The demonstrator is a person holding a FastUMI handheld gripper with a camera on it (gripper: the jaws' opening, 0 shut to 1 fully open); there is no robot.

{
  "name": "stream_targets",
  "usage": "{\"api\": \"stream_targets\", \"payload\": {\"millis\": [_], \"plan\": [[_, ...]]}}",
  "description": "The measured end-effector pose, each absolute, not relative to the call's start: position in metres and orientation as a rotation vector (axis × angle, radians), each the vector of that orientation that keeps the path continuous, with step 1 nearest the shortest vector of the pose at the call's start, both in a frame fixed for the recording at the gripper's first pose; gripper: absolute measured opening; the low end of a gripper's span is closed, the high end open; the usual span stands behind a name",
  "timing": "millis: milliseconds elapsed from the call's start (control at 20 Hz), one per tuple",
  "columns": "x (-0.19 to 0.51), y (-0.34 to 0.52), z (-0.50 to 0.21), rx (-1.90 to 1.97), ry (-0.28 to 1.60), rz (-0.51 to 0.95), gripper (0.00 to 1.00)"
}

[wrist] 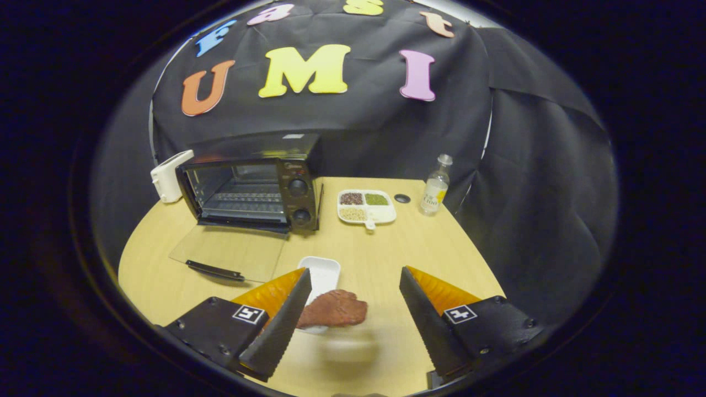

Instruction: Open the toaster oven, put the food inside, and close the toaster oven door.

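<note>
I have the tool [353, 275] spread wide, its two serrated fingers well apart and gripping nothing; the piece of brown meat [335, 309] lies between them, closer to the left finger [284, 317] than to the right finger [424, 317], resting on the near end of a small white tray [322, 271] that runs out just ahead of the fingertips. The toaster oven [253, 184] stands beyond the tool and off to the left, its glass door [229, 252] already dropped flat onto the bench [386, 248], handle toward me, the wire rack inside bare; so I judge the opening done and the pickup to be the step in hand.

To do it well I would shift the tool a little left so the meat sits midway between the fingers; I cannot tell how high the fingertips ride above the bench, so I would come down slowly. I would close on the meat alone, not on the tray's rim, since the tray looks light and could lift or slide with it; the meat looks soft, so a gentle, even squeeze across its thick middle seems safest.

Beyond the tool to the right, a divided dish of grains [366, 206] and a small bottle [435, 186] stand well clear of the path to the oven; the open door lies on that path, so I would carry the meat above it.
</note>
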State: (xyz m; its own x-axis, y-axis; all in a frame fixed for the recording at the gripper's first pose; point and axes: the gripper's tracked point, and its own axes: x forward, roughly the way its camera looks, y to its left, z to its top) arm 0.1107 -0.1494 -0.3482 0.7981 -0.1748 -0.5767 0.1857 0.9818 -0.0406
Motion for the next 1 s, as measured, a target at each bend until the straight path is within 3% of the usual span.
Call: {"api": "stream_targets", "payload": {"millis": [300,350,500,600,750,1000], "plan": [[0.124,-0.148,-0.408,0.215,0.814,0.105,0.92],[0.125,-0.144,-0.415,0.258,0.852,0.151,0.84],[0.124,-0.131,-0.429,0.400,0.955,0.269,0.76],[0.124,-0.122,-0.430,0.512,0.995,0.320,0.62],[0.126,-0.116,-0.429,0.653,1.045,0.354,0.24],[0.142,-0.126,-0.422,0.578,1.049,0.385,0.17]]}}
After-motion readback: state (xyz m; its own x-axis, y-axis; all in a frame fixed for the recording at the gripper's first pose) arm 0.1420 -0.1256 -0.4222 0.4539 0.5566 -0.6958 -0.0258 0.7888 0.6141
